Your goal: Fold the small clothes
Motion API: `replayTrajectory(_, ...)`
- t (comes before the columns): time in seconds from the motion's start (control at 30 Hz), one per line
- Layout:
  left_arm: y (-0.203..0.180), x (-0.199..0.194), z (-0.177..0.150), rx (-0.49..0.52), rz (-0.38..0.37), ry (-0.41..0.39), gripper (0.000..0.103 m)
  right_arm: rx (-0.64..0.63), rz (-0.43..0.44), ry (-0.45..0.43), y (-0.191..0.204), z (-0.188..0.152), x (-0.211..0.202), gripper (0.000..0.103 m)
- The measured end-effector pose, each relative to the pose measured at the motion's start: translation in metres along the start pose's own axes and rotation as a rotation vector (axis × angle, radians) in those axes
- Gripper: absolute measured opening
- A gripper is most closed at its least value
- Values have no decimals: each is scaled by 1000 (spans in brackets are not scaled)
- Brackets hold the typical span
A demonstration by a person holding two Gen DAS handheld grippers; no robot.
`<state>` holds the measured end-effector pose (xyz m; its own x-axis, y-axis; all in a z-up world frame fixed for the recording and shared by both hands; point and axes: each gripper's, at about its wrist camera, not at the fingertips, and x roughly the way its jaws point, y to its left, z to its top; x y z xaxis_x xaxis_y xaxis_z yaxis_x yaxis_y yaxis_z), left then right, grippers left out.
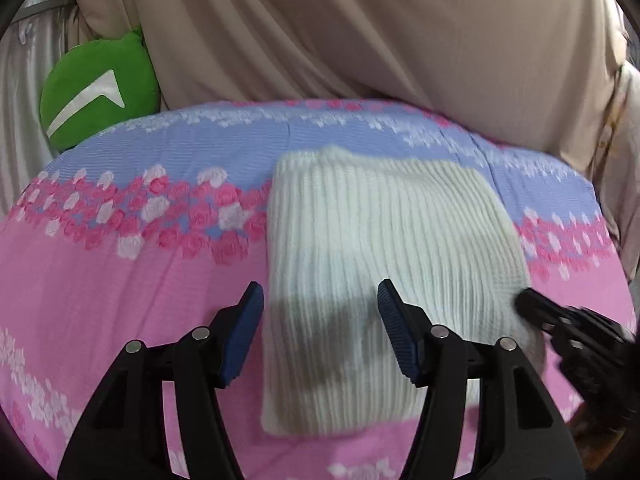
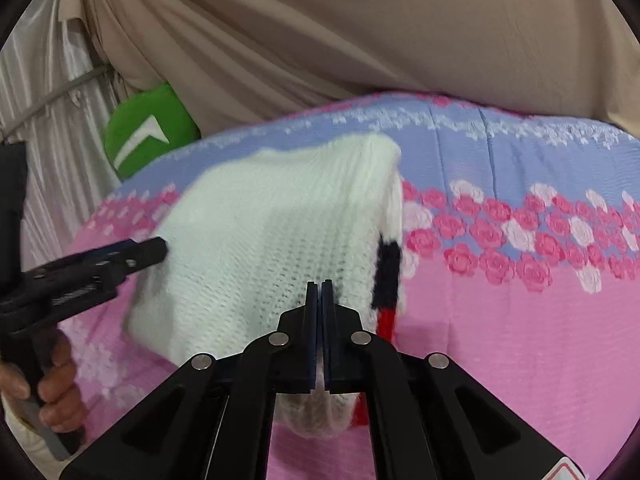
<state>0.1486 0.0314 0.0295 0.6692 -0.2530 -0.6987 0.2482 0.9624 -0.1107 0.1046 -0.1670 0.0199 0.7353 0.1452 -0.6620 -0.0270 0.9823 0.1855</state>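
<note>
A white ribbed knit garment lies folded on a pink and blue flowered bedspread. In the right wrist view the garment shows a black and red stripe at its right edge. My left gripper is open and hovers over the garment's near left part; it also shows in the right wrist view at the garment's left edge. My right gripper is shut on the garment's near edge. In the left wrist view the right gripper sits at the garment's right edge.
A green round cushion lies at the back left of the bed. Beige draped cloth hangs behind the bed. Pale curtain is at the far left. A hand holds the left gripper's handle.
</note>
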Motion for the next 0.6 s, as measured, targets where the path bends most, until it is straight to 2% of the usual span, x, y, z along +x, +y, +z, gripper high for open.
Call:
replayTrajectory(0.07, -7, 15, -13, 10, 31, 38, 60, 49, 42, -2, -5, -2, 3, 0)
replayTrajectory(0.13, -13, 16, -21, 35, 79, 26, 60, 30, 21, -34, 3, 1, -16, 0)
replayTrajectory(0.2, -13, 4, -24, 26, 49, 27, 59, 2, 17, -71, 12, -3, -37, 5)
replayTrajectory(0.27, -12, -4, -29, 16, 41, 25, 60, -4, 10, -50, 15, -15, -39, 5)
replayTrajectory(0.33, -13, 1, -37, 13, 62, 39, 60, -20, -44, -9, 12, -25, -20, 4)
replayTrajectory(0.4, -18, 10, -45, 27, 106, 46, 61, -12, -36, -10, 5, -29, -10, 0)
replayTrajectory(0.47, -19, 7, -50, 43, 131, 42, 62, 11, -34, -28, 7, -29, -24, 1)
replayTrajectory(0.5, -18, 0, -53, 38, 122, 34, 63, 7, -34, -49, 10, -29, -35, 7)
replayTrajectory(0.57, -16, -11, -58, 31, 121, 23, 76, -8, -44, -79, 18, -37, -57, 12)
replayTrajectory(0.6, -16, -15, -62, 31, 122, 22, 79, -16, -53, -88, 21, -45, -66, 14)
